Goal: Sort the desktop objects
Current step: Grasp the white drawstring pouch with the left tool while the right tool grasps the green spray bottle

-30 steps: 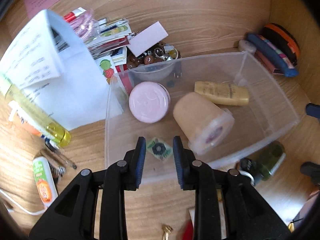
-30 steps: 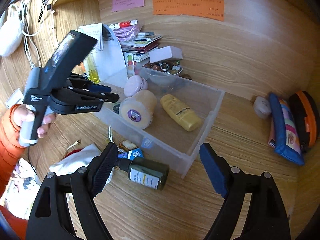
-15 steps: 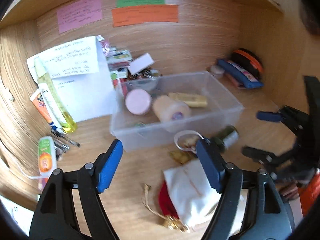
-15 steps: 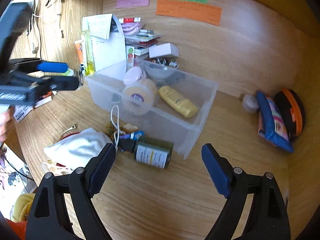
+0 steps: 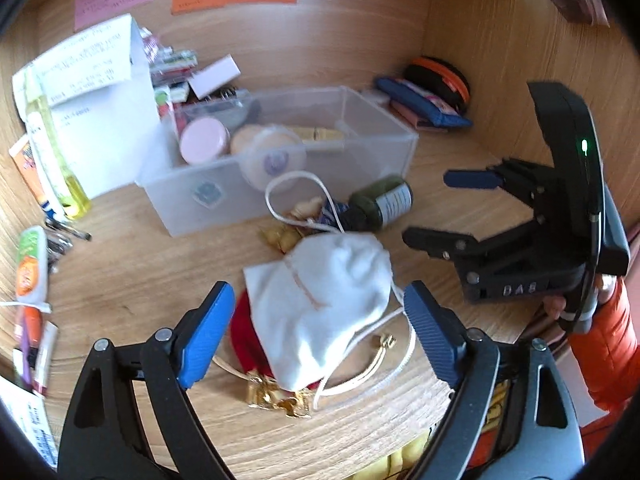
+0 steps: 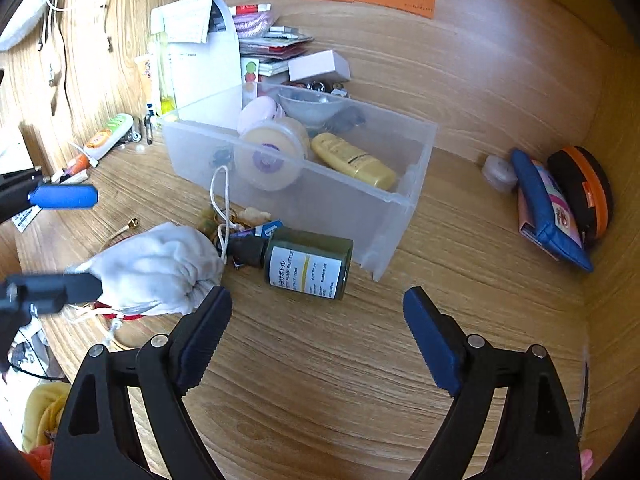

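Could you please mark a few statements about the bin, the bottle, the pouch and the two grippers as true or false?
1. The dark green bottle lies on its side outside the clear bin. True.
2. The left gripper is shut on the white pouch. False: its jaws stand wide open either side of the pouch.
3. The yellow tube lies inside the bin. True.
4. The right gripper holds the bottle. False: it is open and holds nothing.
5. The blue pencil case is in the bin. False: it lies outside the bin, off to its right.
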{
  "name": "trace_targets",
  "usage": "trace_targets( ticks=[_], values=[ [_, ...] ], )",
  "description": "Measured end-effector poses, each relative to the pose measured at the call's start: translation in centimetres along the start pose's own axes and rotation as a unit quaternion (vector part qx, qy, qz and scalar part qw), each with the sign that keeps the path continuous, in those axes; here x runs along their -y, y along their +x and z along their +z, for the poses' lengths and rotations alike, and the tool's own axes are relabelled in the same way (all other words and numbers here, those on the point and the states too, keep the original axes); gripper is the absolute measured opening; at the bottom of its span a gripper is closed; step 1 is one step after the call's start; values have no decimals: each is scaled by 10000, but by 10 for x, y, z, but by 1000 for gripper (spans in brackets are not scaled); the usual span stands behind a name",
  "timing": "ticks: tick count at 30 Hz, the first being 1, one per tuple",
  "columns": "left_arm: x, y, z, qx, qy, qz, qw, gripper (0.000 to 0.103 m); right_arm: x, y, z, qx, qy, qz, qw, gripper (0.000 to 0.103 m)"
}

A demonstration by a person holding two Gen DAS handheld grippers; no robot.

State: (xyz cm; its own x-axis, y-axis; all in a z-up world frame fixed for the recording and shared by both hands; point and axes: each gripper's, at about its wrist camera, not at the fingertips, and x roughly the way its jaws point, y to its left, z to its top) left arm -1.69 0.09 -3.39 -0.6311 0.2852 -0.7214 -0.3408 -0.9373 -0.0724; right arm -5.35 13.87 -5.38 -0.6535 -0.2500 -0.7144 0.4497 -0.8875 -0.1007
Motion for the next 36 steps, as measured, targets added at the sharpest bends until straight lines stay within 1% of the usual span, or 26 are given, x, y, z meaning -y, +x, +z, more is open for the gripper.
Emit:
trace_targets(
  ticks=[4, 7, 8, 10, 15, 19, 20, 22, 24, 27, 28, 29, 31, 33, 36],
  values=[
    [-2, 22, -1, -325, -122, -117, 9993, 88, 4, 10, 1, -129, 108, 75, 9998, 86],
    [-5, 34, 2, -443, -180, -160, 9987, 88, 6, 16, 4, -175, 155, 131, 9996, 86],
    [-5, 37, 2, -482, -173, -149, 9986, 89, 6, 18, 5, -191, 157, 148, 9996, 86],
    [-3, 45, 3, -569, -91, -9, 9983, 91, 6, 21, 6, -215, 127, 150, 9996, 86],
    [0, 52, 3, -505, -20, 143, 9986, 91, 4, 30, 12, -235, 79, 89, 9997, 86],
    [2, 53, 7, -371, 6, 258, 9990, 90, 5, 38, 14, -277, 133, 238, 9992, 86],
    [3, 52, 8, -335, 18, 281, 9990, 89, 4, 40, 15, -297, 136, 261, 9991, 86],
    [5, 50, 10, -287, 59, 290, 9991, 82, 4, 43, 16, -299, 169, 291, 9990, 85],
    [6, 49, 11, -250, 83, 261, 9993, 73, 5, 45, 18, -275, 231, 298, 9989, 84],
    [7, 49, 12, -226, 81, 196, 9995, 65, 7, 46, 19, -243, 307, 342, 9986, 82],
    [6, 50, 12, -209, 62, 193, 9996, 65, 7, 47, 20, -251, 313, 385, 9985, 78],
    [6, 51, 12, -192, 49, 185, 9996, 62, 7, 47, 20, -261, 304, 413, 9983, 70],
    [2, 50, 12, -135, -58, 111, 9998, 59, 6, 50, 20, -330, 261, 432, 9982, 61],
    [-3, 49, 13, -104, -186, 27, 9998, 52, 7, 50, 20, -340, 259, 448, 9981, 61],
    [-10, 46, 13, -54, -415, -97, 9991, 45, 7, 44, 20, -202, 230, 358, 9989, 61]
  ],
)
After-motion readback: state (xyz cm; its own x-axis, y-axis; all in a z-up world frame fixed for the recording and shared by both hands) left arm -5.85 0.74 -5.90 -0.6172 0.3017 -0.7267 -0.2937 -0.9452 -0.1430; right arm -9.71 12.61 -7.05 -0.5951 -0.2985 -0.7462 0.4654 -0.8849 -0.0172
